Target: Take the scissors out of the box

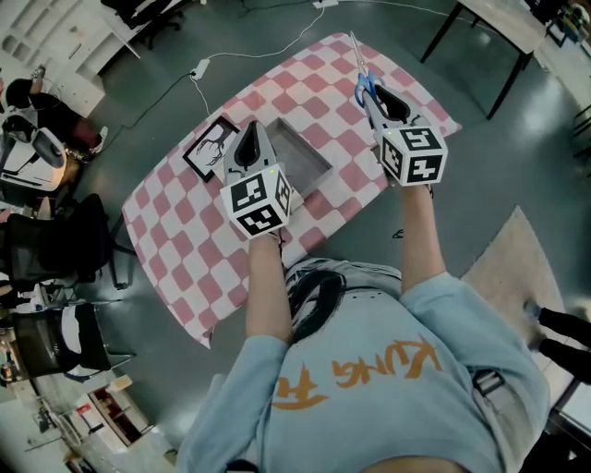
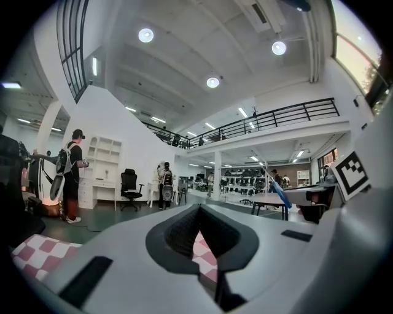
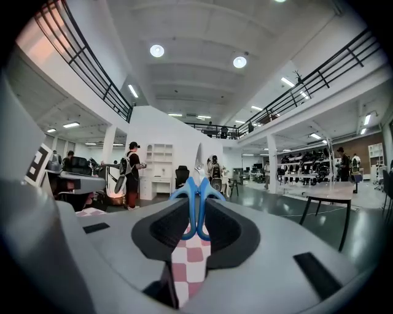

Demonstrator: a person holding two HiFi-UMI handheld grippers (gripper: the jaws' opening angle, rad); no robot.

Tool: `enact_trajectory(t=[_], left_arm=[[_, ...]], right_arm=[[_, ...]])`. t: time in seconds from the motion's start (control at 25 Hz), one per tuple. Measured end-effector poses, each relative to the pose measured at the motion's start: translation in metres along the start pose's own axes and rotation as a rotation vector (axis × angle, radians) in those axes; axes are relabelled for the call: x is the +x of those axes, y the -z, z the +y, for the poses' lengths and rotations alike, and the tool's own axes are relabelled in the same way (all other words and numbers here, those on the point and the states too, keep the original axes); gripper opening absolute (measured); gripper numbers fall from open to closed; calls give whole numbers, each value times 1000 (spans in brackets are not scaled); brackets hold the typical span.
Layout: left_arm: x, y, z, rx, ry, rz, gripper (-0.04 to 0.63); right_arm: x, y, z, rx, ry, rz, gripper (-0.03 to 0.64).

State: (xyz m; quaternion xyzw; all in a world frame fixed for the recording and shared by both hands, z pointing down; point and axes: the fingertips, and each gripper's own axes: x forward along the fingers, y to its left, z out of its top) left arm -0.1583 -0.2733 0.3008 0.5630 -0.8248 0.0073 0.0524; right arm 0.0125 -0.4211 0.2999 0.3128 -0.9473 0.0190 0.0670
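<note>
Blue-handled scissors [image 1: 366, 85] are up off the table, their handles pinched between the jaws of my right gripper [image 1: 379, 94] and the blades pointing away from me over the far table edge. In the right gripper view the scissors [image 3: 198, 199] stand upright between the pads, and the right gripper [image 3: 198, 211] is shut on their handles. The open grey box [image 1: 319, 168] sits mid-table on the pink-and-white checked cloth [image 1: 185, 231]. My left gripper [image 1: 247, 140] hovers by the box's left side with its jaws together and nothing in them. In the left gripper view the left gripper [image 2: 199, 208] points level, and the scissors [image 2: 279, 193] show far right.
A black-framed picture card [image 1: 214, 146] lies on the cloth left of the box. A white cable and power strip [image 1: 200, 67] run across the floor beyond the table. Office chairs [image 1: 55, 249] stand at the left, and another table [image 1: 499, 23] at the upper right.
</note>
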Motion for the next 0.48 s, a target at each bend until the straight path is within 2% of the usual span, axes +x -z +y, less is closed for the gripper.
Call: enact_trajectory(t=[0.48], left_arm=[[5,-2,9,4,-24,8,17]], right_arm=[[12,-8,4,-9,-19,-16,81]])
